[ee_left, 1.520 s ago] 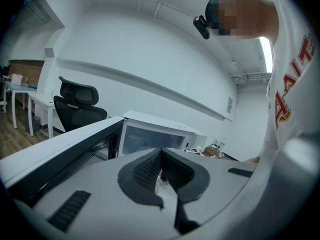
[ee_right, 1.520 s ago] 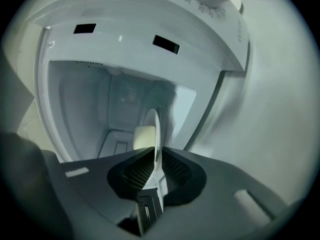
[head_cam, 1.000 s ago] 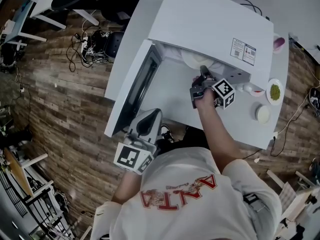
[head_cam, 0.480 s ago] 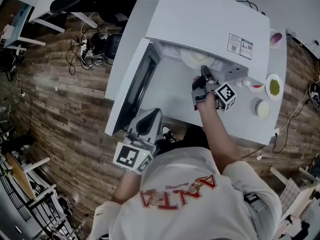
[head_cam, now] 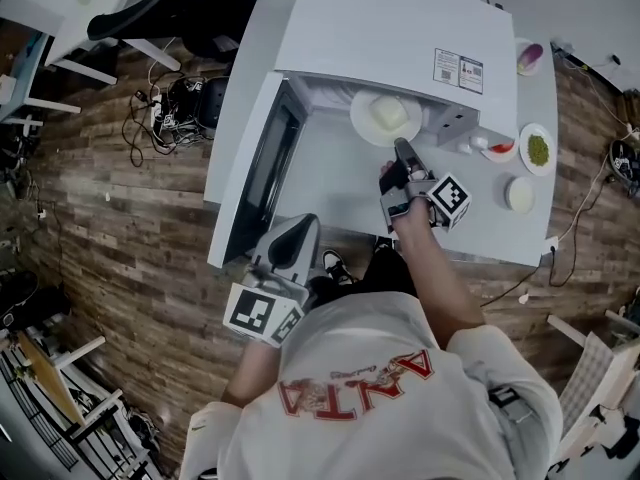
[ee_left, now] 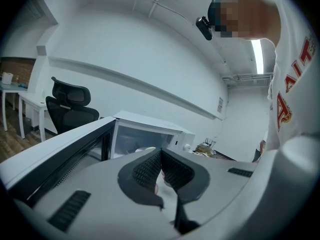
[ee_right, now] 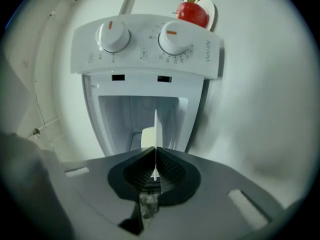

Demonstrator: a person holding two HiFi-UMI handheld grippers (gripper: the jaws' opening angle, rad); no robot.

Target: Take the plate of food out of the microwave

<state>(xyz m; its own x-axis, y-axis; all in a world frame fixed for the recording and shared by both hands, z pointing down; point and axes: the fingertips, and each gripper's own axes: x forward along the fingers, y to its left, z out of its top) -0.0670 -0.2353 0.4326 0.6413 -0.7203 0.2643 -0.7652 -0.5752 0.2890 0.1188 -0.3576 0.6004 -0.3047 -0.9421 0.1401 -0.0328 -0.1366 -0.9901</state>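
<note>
The white microwave (head_cam: 400, 28) stands on a white table with its door (head_cam: 250, 158) swung open to the left. A white plate (head_cam: 368, 120) carrying a pale block of food (head_cam: 390, 114) sits at the mouth of the oven, partly out. My right gripper (head_cam: 400, 150) is shut on the plate's near rim. In the right gripper view the plate (ee_right: 155, 126) shows edge-on as a thin white line pinched between the jaws of the right gripper (ee_right: 155, 151), the food (ee_right: 147, 136) behind it. My left gripper (head_cam: 303, 228) hangs shut and empty by the door's near end, its closed tips (ee_left: 161, 151) pointing at the oven.
Right of the microwave stand small dishes: one with green food (head_cam: 538, 149), one with something red (head_cam: 500, 148), a white bowl (head_cam: 520, 195). Two dials (ee_right: 114, 34) top the control panel. A black office chair (ee_left: 70, 104) and floor cables (head_cam: 165, 98) lie to the left.
The right gripper has drawn back toward the person and the plate has come with it, from deep inside the oven to its mouth. The left gripper has stayed put.
</note>
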